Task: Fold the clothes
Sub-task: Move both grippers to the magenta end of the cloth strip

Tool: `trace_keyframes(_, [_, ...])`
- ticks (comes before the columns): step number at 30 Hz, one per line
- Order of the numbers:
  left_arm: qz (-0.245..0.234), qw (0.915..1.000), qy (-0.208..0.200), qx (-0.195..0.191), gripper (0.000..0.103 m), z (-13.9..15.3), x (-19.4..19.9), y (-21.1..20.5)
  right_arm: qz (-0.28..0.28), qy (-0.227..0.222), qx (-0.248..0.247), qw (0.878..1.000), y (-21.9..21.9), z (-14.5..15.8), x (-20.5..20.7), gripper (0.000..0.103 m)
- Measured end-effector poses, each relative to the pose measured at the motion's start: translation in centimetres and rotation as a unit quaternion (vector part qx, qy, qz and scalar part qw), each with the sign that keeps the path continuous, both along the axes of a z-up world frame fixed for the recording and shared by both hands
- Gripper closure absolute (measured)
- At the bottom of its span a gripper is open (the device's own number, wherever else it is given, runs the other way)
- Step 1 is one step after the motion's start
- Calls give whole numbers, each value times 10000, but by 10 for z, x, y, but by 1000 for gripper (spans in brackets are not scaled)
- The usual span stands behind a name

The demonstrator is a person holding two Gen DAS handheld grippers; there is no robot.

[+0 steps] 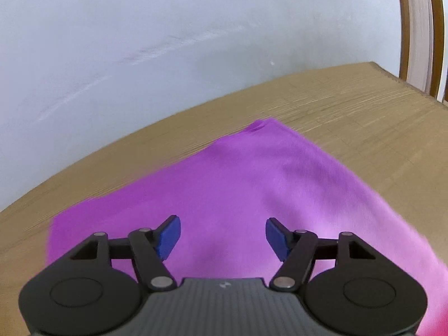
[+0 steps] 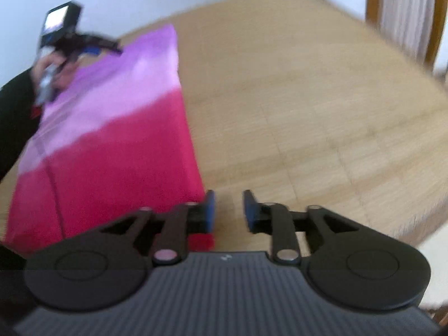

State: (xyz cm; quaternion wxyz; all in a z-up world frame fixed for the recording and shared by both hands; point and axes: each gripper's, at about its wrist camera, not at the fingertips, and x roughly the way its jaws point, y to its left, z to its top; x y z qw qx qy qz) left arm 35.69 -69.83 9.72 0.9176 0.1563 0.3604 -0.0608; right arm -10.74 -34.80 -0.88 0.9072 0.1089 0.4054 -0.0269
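A folded garment (image 2: 112,145) lies flat on the wooden table (image 2: 308,112), purple at its far end and deep pink at its near end, with a straight seam line running lengthwise near its left side. In the right wrist view its long right edge runs straight from the near edge of the table toward the far edge, and bare wood stretches well to the right of it. The left gripper (image 1: 223,236) hangs above the purple end with its blue pads spread wide and nothing between them; the cloth's far corner (image 1: 266,123) points toward the table's far edge, close to the pale wall (image 1: 140,42). The same gripper shows in the right wrist view, held by a hand (image 2: 56,72) in a dark sleeve at the garment's far left corner. The right gripper (image 2: 229,210) sits just beside the garment's near right corner, its jaws partly apart with only bare table showing between the pads, gripping nothing. A wooden chair back (image 2: 406,14) stands beyond the table's far right corner.
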Motion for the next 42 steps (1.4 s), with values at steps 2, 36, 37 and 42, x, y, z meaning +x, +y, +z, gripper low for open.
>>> trace_keyframes(2, [250, 9996, 85, -82, 31, 5, -49, 25, 412, -245, -144, 9987, 19, -1, 7, 60])
trace_keyframes(36, [2232, 9635, 1340, -621, 20, -28, -366, 122, 112, -184, -60, 9998, 36, -19, -34, 36])
trace_keyframes(37, [2139, 9659, 1283, -694, 20, -27, -366, 121, 46, -199, -117, 9997, 33, -18, -35, 36])
trace_keyframes(42, [1639, 9781, 1096, -663, 20, -19, -371, 99, -139, -130, -273, 9994, 19, -20, -41, 36])
